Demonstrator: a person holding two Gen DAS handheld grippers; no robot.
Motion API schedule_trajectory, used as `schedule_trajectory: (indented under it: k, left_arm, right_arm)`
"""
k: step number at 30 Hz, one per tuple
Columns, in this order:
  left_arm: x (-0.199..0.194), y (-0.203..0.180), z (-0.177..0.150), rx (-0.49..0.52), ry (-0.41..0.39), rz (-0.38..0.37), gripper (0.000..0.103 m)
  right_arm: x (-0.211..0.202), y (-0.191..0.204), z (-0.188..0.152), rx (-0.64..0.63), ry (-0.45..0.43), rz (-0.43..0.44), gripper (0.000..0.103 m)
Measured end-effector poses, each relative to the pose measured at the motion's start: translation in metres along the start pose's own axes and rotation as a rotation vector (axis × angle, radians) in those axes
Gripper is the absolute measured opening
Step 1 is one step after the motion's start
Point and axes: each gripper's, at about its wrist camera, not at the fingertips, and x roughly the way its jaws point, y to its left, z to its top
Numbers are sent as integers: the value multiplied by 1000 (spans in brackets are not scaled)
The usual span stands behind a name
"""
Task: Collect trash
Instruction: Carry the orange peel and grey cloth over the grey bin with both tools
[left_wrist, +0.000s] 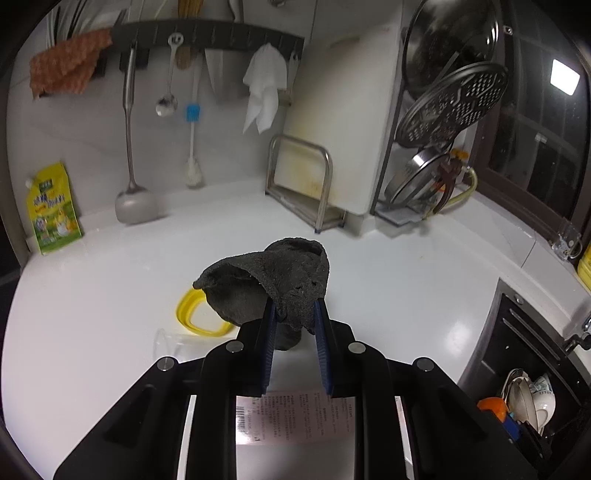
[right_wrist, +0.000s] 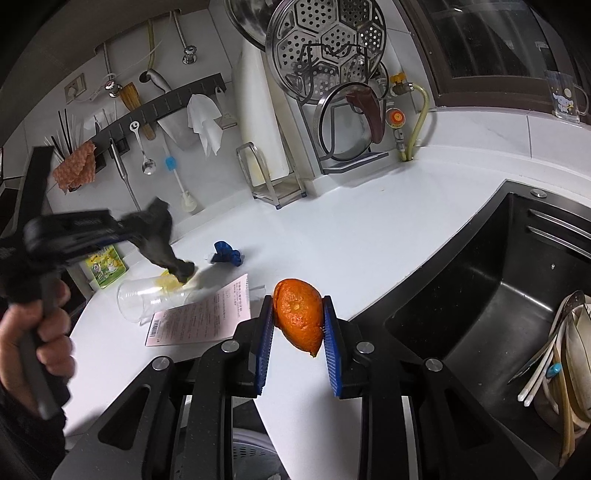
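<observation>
My left gripper (left_wrist: 293, 306) is shut on a dark grey rag (left_wrist: 280, 269), which drapes over both blue pads and hangs above the white counter (left_wrist: 388, 295). In the right wrist view the same rag (right_wrist: 162, 236) dangles, blurred, from the left gripper held by a hand (right_wrist: 33, 332). My right gripper (right_wrist: 298, 306) is shut on a piece of orange peel (right_wrist: 297, 314), held above the counter edge beside the sink (right_wrist: 480, 277). On the counter lie a clear plastic cup (right_wrist: 147, 299) on its side, a printed paper slip (right_wrist: 199, 317), a yellow ring (left_wrist: 188, 314) and a crumpled blue scrap (right_wrist: 227, 253).
A yellow-green pouch (left_wrist: 51, 210) leans at the back left. Utensils and cloths hang on a wall rail (left_wrist: 207, 33). A cutting board in a metal stand (left_wrist: 306, 184) and a rack of steamer plates (left_wrist: 450, 107) fill the back. Dishes (right_wrist: 565, 350) sit in the black sink.
</observation>
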Motion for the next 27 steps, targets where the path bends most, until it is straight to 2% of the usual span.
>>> schedule_trajectory:
  k: [5,9,16,22,27]
  left_arm:
    - [-35,5,3,21,-48,-3,20]
    - [-66,5,-7,59,-72,-10,20]
    - [-111,5,-45,87,-56,-45,20]
    - [-152,5,-82,111,-50,-65,20]
    - [-170,5,-116,123,-22,-79,20]
  right_arm:
    - [-10,5,0,-10,-9,-2,25]
    - [-28,14,0,-26,-28,0,25]
    - [-58,30,-11,-38,-37,8,25]
    - [-82,43,-38,-26,-14,20,25]
    - [-98,52,-63,-25,16,26,25]
